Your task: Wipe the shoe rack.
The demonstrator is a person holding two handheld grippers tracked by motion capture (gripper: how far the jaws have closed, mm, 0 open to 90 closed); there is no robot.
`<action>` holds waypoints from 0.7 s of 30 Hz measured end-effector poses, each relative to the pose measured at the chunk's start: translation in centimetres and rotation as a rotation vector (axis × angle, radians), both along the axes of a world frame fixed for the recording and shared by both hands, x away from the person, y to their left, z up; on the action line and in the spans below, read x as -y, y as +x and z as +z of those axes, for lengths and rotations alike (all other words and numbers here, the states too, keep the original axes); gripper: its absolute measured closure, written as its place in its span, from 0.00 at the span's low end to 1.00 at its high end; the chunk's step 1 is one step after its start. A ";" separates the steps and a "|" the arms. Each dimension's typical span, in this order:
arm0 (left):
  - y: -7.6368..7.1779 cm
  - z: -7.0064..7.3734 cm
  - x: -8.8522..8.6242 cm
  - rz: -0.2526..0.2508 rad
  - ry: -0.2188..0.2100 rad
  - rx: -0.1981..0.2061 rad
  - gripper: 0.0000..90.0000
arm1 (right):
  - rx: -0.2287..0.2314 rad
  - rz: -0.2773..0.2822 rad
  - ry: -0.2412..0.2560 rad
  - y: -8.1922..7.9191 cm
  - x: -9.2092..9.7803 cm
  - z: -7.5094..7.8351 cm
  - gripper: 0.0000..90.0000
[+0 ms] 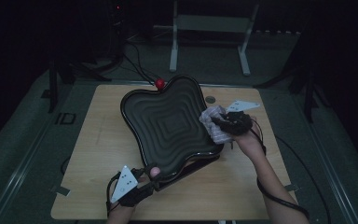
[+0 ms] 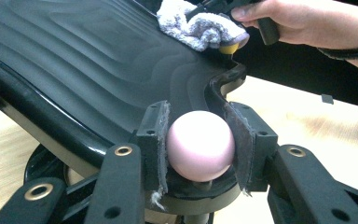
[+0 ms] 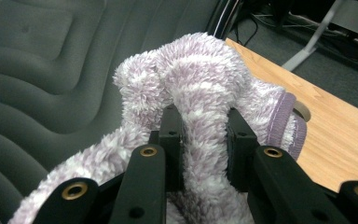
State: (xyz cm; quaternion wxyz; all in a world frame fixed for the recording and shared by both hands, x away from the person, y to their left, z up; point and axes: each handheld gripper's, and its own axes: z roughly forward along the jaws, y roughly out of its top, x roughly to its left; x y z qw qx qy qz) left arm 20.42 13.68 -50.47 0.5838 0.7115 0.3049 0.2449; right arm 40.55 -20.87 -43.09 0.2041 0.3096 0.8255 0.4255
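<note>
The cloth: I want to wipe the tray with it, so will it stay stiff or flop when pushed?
The cloth will likely flop: it droops in folds around the right gripper. Its fluffy pile suggests it is light and should drag, not slide, across the tray.

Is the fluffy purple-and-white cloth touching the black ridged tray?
Touching. In the left gripper view the cloth, clamped in the right gripper, lies pressed on the tray near its rim, with no gap visible.

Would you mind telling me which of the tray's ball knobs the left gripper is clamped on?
The pink knob at the tray's near corner; the red knob sits free at the far corner.
</note>
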 end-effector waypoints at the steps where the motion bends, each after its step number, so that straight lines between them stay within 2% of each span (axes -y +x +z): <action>1: 0.0 0.0 0.0 -0.001 0.001 0.000 0.67 | -0.010 -0.002 0.024 0.0 0.2 -0.1 0.82; 3: 0.0 0.0 0.0 0.000 -0.002 0.000 0.67 | -0.017 -0.003 0.035 0.0 0.3 -0.2 0.82; 9: 0.0 -0.1 0.0 -0.005 0.005 0.004 0.67 | -0.029 0.005 0.001 0.2 0.1 0.3 0.81; 11: 0.0 -0.1 -0.1 -0.009 0.005 0.001 0.67 | -0.037 0.002 0.014 0.3 0.0 0.8 0.82; 13: 0.1 0.0 -0.1 -0.012 -0.003 -0.006 0.67 | -0.012 0.012 0.047 0.2 -0.8 2.1 0.82; 14: 0.1 0.0 -0.1 -0.012 -0.003 -0.006 0.67 | -0.012 0.012 0.047 0.2 -0.8 2.1 0.82; 16: 0.1 0.0 -0.2 -0.017 -0.009 -0.011 0.67 | 0.004 0.039 0.073 0.4 -2.1 3.6 0.82; 17: 0.1 0.0 -0.2 -0.017 -0.008 -0.010 0.67 | 0.004 0.039 0.073 0.4 -2.1 3.6 0.82; 18: 0.1 0.0 -0.2 -0.016 -0.005 -0.012 0.67 | 0.020 0.048 0.092 0.8 -2.9 4.8 0.82; 21: 0.1 0.0 -0.2 -0.016 -0.011 -0.017 0.67 | 0.044 0.052 0.113 1.5 -4.3 6.5 0.82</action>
